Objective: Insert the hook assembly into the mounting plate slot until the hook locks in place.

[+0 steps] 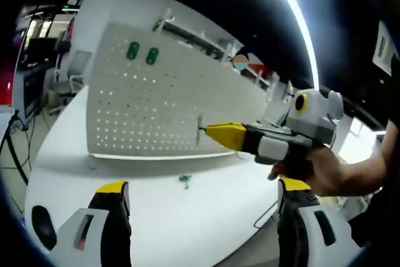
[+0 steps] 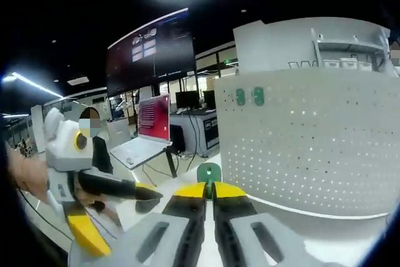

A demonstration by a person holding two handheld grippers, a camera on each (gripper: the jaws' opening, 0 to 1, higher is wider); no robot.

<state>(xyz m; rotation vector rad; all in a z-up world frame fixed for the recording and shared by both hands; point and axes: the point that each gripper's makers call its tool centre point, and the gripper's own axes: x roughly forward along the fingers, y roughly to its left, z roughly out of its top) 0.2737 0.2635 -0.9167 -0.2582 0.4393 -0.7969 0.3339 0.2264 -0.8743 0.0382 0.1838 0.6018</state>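
A white pegboard mounting plate (image 1: 156,104) stands upright on the white table (image 1: 62,148), with two green hooks (image 1: 132,50) fixed near its top left. In the left gripper view my right gripper (image 1: 210,130), held by a hand, reaches in from the right and presses a hook assembly (image 1: 200,127) against the plate's lower middle. The right gripper view has my right gripper (image 2: 207,191) shut on the green hook assembly (image 2: 209,172), with the pegboard (image 2: 312,148) just to its right. My left gripper (image 1: 203,186) is open over the table. A small green part (image 1: 184,181) lies below the plate.
A black cable (image 1: 265,214) trails off the table's near right edge. Beyond the table's left end are an office chair (image 1: 72,70) and desks. The right gripper view shows the left gripper (image 2: 119,214) at lower left, a laptop (image 2: 140,148) and a large dark screen (image 2: 150,54) behind.
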